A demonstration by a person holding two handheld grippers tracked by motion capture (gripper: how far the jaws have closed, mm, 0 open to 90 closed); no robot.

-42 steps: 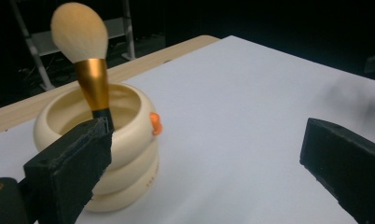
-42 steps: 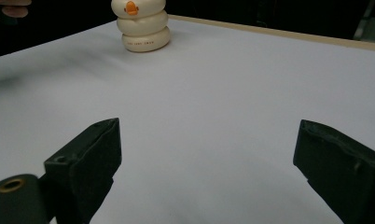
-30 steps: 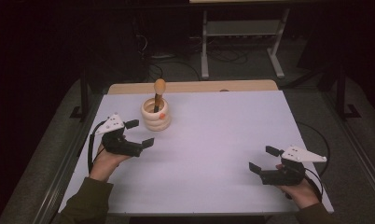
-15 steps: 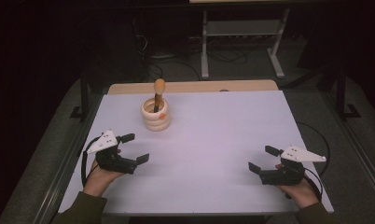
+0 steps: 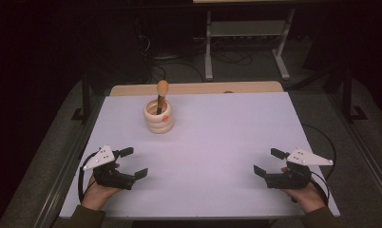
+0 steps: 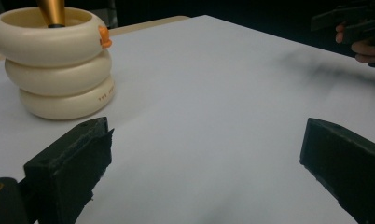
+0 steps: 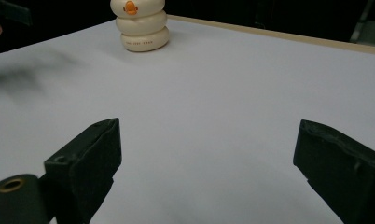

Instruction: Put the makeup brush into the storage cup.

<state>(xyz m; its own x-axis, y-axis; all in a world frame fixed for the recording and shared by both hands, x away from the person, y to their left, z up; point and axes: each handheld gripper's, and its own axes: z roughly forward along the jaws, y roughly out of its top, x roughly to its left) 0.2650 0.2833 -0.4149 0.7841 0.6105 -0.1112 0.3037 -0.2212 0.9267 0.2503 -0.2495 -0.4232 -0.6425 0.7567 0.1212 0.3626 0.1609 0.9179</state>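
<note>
Standing upright near the far-left part of the table (image 5: 227, 142), the cream ringed holder (image 5: 159, 118) looks like three stacked rings w/ a small orange tab (image 5: 165, 118) on the top one. A wooden-handled tool (image 5: 161, 92) sits inside it, rounded end up, leaning a touch — the deep cup is prob what keeps it propped like that, handle free to grab from above. From the left gripper view the holder (image 6: 55, 60) is close, up at the jaws' left; in the right gripper view it (image 7: 140, 23) is far off across the white top.

Moving outward: left gripper (image 5: 132, 164) is nearer the holder, low over the table at the near-left corner, jaws wide apart, nothing btwn them, pointing roughly inward across the table. Right gripper (image 5: 269, 161) is well apart from everything at the near-right corner, jaws likewise spread, empty, hand (image 5: 305, 194) resting near the edge. Both look parked at the person's side — a neutral ready pose, I'd judge, w/ the holder left clear in open space so either side can approach it. Left looks the likelier one to go in, being the closer; right could steady the base.
</note>
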